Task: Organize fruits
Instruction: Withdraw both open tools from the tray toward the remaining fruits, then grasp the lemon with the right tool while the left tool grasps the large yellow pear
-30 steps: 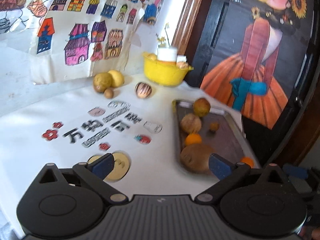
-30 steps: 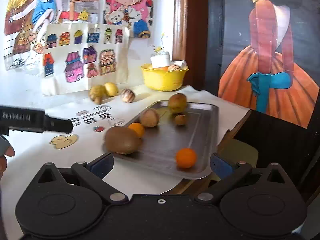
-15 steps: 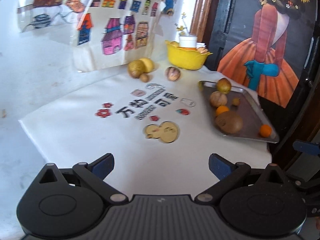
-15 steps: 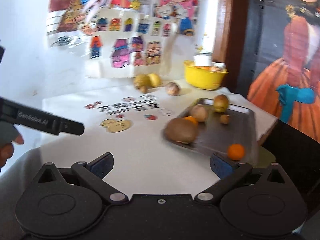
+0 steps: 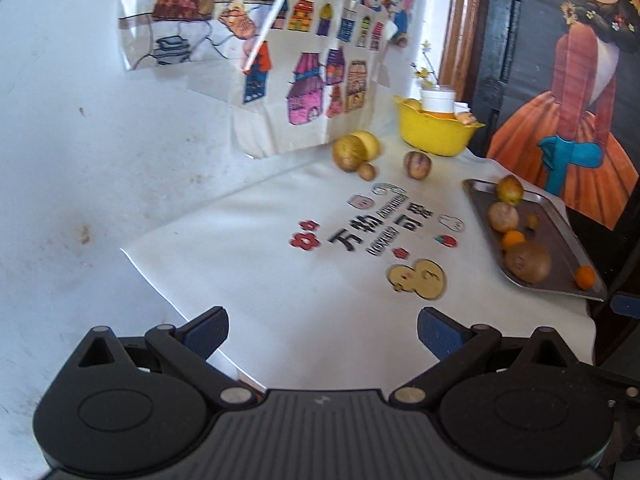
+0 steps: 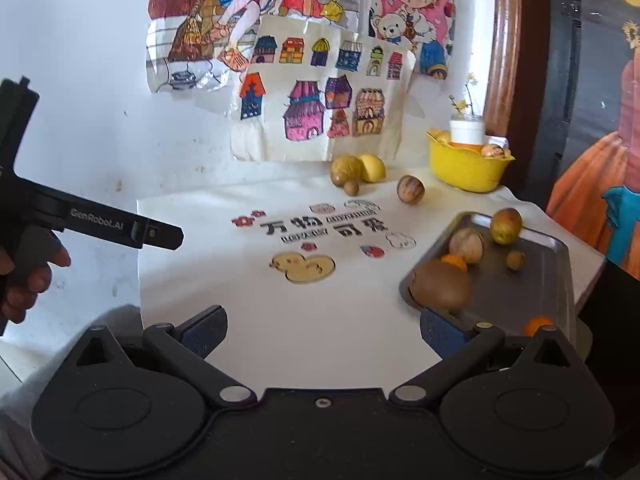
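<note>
Both claws, left claw (image 5: pixel 322 330) and right claw (image 6: pixel 324 328), wide and empty; loose fruit (image 6: pixel 410 189) sits far back on counter (image 6: pixel 248 312) by yellow bowl (image 6: pixel 466 168); straddle it squarely, then carry to tray (image 6: pixel 560 280).

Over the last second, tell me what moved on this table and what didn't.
Both grippers pulled back from the metal tray, so the table now sits farther off in both views. The left gripper and right gripper stayed open and empty; nothing was grasped or released. The kiwi, the oranges and the other fruit on the tray kept their places, as did the fruit near the yellow bowl.
</note>
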Available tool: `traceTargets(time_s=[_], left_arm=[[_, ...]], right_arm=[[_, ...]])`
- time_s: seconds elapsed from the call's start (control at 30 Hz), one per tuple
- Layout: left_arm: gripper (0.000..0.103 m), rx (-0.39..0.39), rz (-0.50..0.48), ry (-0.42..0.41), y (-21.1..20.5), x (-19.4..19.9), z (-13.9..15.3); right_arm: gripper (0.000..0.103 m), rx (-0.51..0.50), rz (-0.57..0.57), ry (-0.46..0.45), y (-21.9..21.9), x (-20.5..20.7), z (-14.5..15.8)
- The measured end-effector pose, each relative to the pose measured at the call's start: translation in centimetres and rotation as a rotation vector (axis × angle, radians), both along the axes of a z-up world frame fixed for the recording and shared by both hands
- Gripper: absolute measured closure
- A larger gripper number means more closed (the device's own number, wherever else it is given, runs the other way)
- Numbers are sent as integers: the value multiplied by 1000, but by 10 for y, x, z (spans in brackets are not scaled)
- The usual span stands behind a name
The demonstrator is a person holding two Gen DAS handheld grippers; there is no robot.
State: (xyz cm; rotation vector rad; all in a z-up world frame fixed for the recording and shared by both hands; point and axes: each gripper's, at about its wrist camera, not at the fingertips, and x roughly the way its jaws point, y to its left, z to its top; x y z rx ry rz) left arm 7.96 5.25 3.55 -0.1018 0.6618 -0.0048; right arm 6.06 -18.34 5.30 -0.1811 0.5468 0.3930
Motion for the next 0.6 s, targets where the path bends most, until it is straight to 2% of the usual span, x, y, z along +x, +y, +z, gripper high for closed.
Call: traceTargets(time_s=[0.3, 0.6], left_arm=[[0, 6, 33, 10, 16, 33, 7], [0, -6, 1, -36, 16, 79, 17]], right_arm=[[1, 37, 26, 17, -12, 53, 32], [1, 53, 28, 23, -25, 148, 60]])
